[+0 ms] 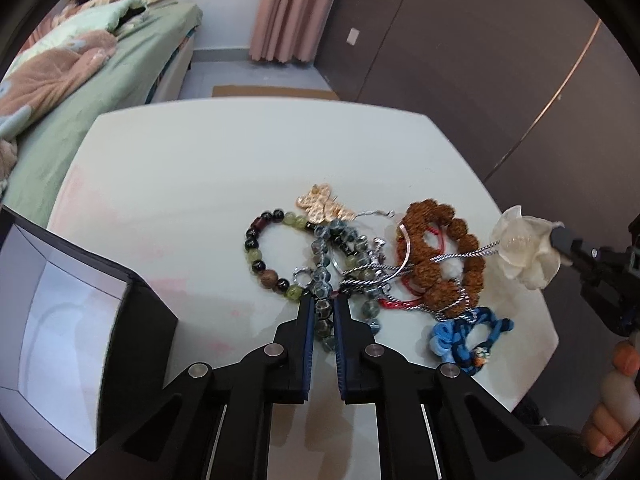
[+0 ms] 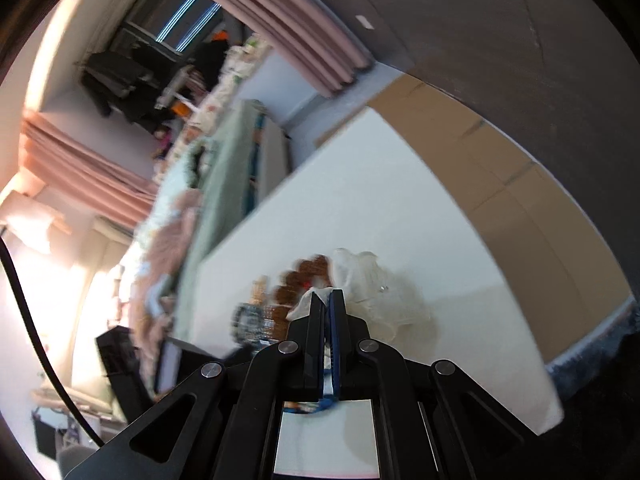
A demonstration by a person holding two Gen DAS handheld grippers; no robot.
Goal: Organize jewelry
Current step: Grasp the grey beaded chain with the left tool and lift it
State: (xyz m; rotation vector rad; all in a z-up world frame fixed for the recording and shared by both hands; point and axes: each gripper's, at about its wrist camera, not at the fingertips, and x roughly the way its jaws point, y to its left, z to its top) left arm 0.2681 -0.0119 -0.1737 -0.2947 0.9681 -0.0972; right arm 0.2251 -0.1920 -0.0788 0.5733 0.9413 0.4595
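Observation:
A tangled pile of jewelry lies on the white table (image 1: 200, 168): a dark and green bead bracelet (image 1: 264, 256), a grey-blue bead bracelet (image 1: 322, 280), a gold butterfly piece (image 1: 320, 204), a brown seed-bead bracelet (image 1: 448, 256) and a blue knotted cord piece (image 1: 468, 336). My left gripper (image 1: 322, 308) is shut on the grey-blue bead bracelet. My right gripper (image 2: 327, 300) is shut on a white flower ornament (image 1: 524, 244), lifted at the table's right edge; a silver cord (image 1: 464, 256) trails from it into the pile. The flower also shows in the right wrist view (image 2: 372, 280).
An open dark jewelry box (image 1: 80, 312) with a pale lining stands at the table's front left. A bed (image 1: 100, 80) lies beyond the table's left side. A dark wall (image 1: 480, 60) and pink curtain (image 1: 288, 8) stand behind.

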